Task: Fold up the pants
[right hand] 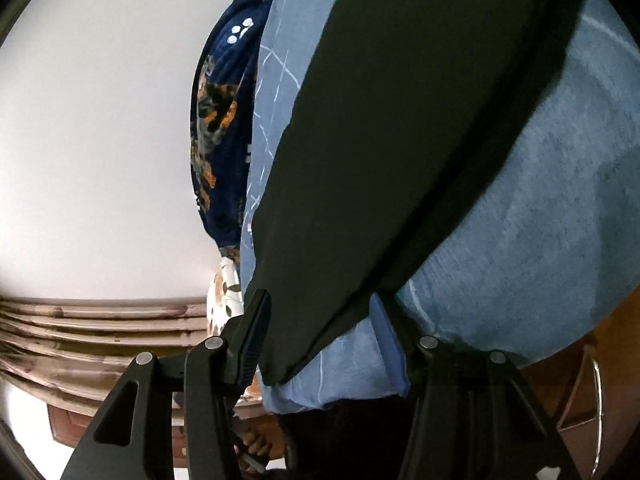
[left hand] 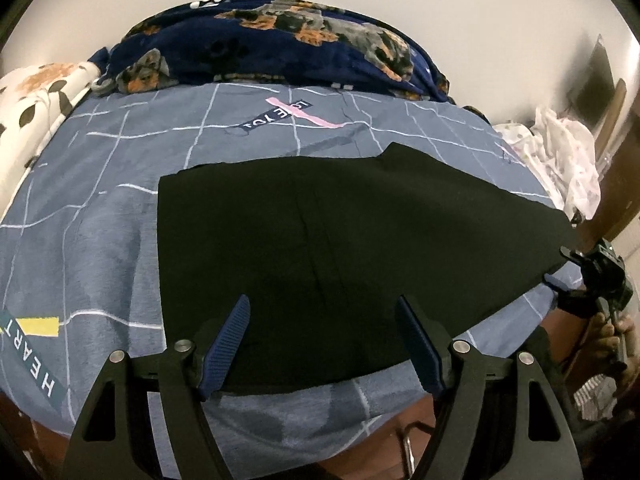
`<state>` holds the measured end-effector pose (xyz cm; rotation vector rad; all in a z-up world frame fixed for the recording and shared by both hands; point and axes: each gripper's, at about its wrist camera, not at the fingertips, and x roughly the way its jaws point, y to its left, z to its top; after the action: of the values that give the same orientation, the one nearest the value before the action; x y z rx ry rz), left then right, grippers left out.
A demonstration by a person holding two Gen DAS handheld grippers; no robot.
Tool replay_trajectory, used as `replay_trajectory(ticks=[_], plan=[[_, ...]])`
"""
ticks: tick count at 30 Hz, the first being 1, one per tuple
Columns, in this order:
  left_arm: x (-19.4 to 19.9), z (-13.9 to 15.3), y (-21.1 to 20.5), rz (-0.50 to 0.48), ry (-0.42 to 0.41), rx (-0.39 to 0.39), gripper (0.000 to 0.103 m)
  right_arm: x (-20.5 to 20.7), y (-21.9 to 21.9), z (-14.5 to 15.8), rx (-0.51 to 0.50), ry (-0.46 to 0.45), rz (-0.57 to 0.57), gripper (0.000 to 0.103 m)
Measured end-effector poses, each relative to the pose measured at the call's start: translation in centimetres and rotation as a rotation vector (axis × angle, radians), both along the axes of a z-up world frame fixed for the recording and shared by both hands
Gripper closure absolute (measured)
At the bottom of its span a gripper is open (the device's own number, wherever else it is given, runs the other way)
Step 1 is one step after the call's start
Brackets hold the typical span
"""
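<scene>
Black pants (left hand: 320,248) lie flat on the blue grid-patterned bed sheet (left hand: 100,240), one end near the bed's front edge. My left gripper (left hand: 322,344) is open just above the pants' near edge, its blue-padded fingers (left hand: 230,344) spread apart and holding nothing. My right gripper (left hand: 576,276) shows at the right end of the pants in the left wrist view. In the right wrist view the right gripper (right hand: 320,336) is open, with the end of the pants (right hand: 400,140) between its fingers (right hand: 252,336) at the bed's corner.
A navy fleece blanket with dog print (left hand: 280,44) is heaped at the back of the bed. A white floral pillow (left hand: 36,108) lies at the left. White crumpled cloth (left hand: 560,152) sits at the right by brown wooden furniture (left hand: 616,200). A white wall (right hand: 100,140) is behind.
</scene>
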<state>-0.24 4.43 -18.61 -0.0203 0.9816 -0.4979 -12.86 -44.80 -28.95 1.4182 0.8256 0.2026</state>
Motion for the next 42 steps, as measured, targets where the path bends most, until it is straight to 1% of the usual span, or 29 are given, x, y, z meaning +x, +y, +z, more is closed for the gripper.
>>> replay_trajectory(ticks=[3,6,8,9,10,11,12,13,17,19,21,24,25,27,29,30,32,33,35,37,38,40,42], plan=[[0.2,-0.3,0.4,0.008,0.018,-0.017,0.028,0.3,0.0,0.3,-0.014,0.011,-0.017,0.048],[0.3,-0.6,0.6,0.013,0.033,-0.026,0.028,0.2,0.0,0.0,0.015,0.019,-0.054,0.048],[0.3,-0.7,0.8,0.019,0.036,-0.031,0.028,0.4,0.1,0.1,-0.002,0.026,-0.07,0.049],[0.4,-0.8,0.9,0.023,0.038,-0.032,0.028,0.6,0.2,0.1,-0.017,0.035,-0.074,0.055],[0.4,-0.9,1.1,0.029,0.042,-0.036,0.028,0.7,0.3,0.0,-0.045,0.063,-0.07,0.076],[0.5,-1.0,1.2,0.034,0.047,-0.038,0.028,0.9,0.4,-0.2,-0.069,0.091,-0.059,0.089],[0.6,-1.1,1.4,0.039,0.052,-0.041,0.028,0.9,0.5,-0.6,-0.08,0.109,-0.054,0.096],[0.7,-1.1,1.6,0.044,0.053,-0.042,0.028,0.7,0.6,-0.7,-0.081,0.107,-0.059,0.098],[0.9,-0.8,2.5,0.075,0.044,-0.047,0.028,0.2,0.9,1.1,-0.171,0.099,-0.03,0.098],[1.1,-0.7,3.0,0.095,0.044,-0.06,0.028,0.2,1.0,1.1,-0.194,0.114,-0.016,0.098],[1.3,-0.8,3.2,0.102,0.056,-0.067,0.028,-0.1,0.6,-0.1,-0.146,0.126,-0.033,0.1],[1.4,-0.6,3.5,0.108,0.048,-0.068,0.028,0.0,0.3,-0.4,-0.109,0.116,-0.04,0.1],[1.4,-0.3,3.6,0.106,0.042,-0.067,0.028,-0.1,0.2,-0.6,-0.085,0.112,-0.051,0.099],[1.5,0.3,3.9,0.106,0.028,-0.06,0.028,-0.1,0.2,-0.8,-0.067,0.108,-0.053,0.098],[1.6,1.2,4.7,0.109,0.015,-0.052,0.028,-0.1,0.1,-0.6,-0.053,0.097,-0.057,0.095],[1.7,1.4,5.1,0.112,0.017,-0.05,0.028,-0.1,0.1,-0.6,-0.052,0.091,-0.058,0.091],[2.0,1.7,6.5,0.115,0.033,-0.056,0.028,0.1,0.1,-0.5,-0.055,0.089,-0.054,0.089],[2.2,1.6,7.4,0.117,0.043,-0.055,0.028,0.0,0.1,-0.5,-0.043,0.085,-0.058,0.086],[2.6,1.2,9.0,0.122,0.073,-0.017,0.028,-0.2,-0.1,-0.7,0.005,0.07,-0.077,0.078],[2.8,0.4,10.8,0.124,0.094,0.006,0.028,-0.4,-0.2,-1.0,0.045,0.058,-0.089,0.074],[2.8,0.2,11.3,0.118,0.102,-0.002,0.028,-0.4,-0.3,-1.1,0.059,0.052,-0.094,0.072],[3.0,-0.6,12.0,0.075,0.146,-0.045,0.028,-0.4,-0.4,-1.3,0.084,0.039,-0.106,0.067],[3.0,-1.2,11.8,0.013,0.173,-0.085,0.028,-0.3,-0.2,-1.1,0.077,0.035,-0.105,0.065]])
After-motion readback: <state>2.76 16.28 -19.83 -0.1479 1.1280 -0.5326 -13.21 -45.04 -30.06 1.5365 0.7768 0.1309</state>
